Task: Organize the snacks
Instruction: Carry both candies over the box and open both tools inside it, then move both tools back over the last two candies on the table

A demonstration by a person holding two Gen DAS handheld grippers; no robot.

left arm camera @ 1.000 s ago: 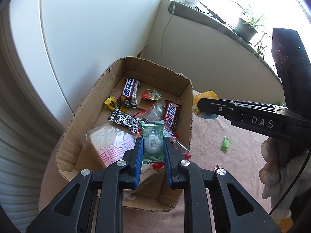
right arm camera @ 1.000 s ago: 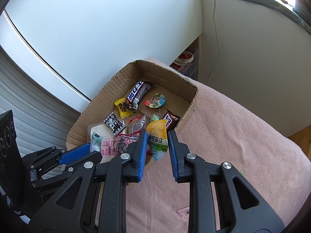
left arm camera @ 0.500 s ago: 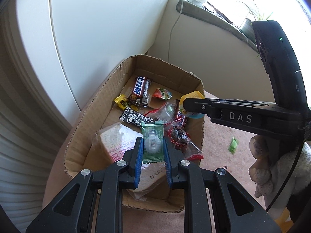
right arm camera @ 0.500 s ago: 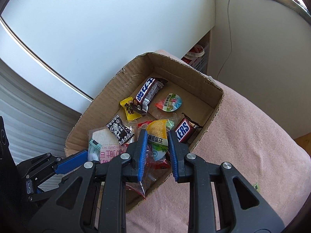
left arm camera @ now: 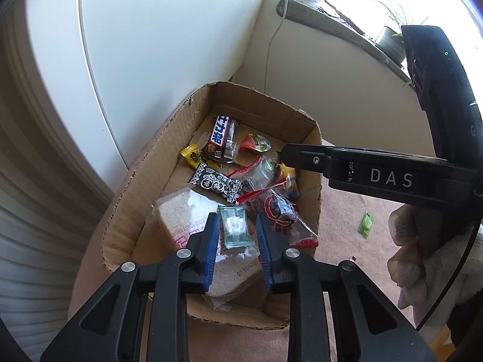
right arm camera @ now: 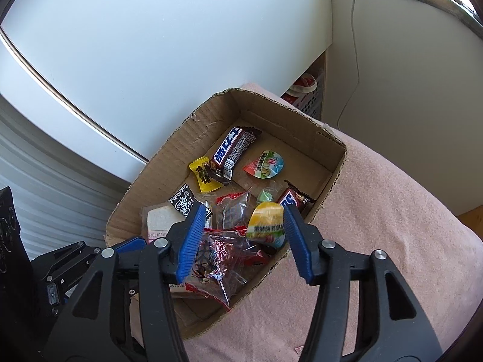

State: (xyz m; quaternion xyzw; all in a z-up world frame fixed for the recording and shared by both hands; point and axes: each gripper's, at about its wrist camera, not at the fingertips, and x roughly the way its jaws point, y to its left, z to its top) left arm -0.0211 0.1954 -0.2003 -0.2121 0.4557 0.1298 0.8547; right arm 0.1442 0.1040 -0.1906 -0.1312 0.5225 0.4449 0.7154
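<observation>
Both tools hovered over the cardboard box (right arm camera: 169, 166): left tool (left arm camera: 236, 242) open around green candy (left arm camera: 235, 226) (released), right tool (right arm camera: 241, 238) wide open beside yellow jelly cup (right arm camera: 267, 223).

One cardboard box (right arm camera: 169, 163) holds the snacks: two dark chocolate bars, the long one (right arm camera: 232, 150) and the shorter one (right arm camera: 291, 200) by the right wall, one yellow candy (right arm camera: 203, 175), one black-and-white patterned packet (right arm camera: 184, 200), and one wrapped slice of toast bread (left arm camera: 181, 217). There are also two round-lidded jelly cups, one red-edged (right arm camera: 265, 164) and one yellow (right arm camera: 267, 223), two clear bags with red print (right arm camera: 232, 211) (right arm camera: 211, 259), one small clear-wrapped green sweet (right arm camera: 265, 194), and one green packet (left arm camera: 235, 227). Outside the box, one small green wrapper (left arm camera: 366, 224) lies on the pink cloth (right arm camera: 392, 211), and two grippers are in view, the left (left arm camera: 235, 247) and the right (right arm camera: 238, 238).
</observation>
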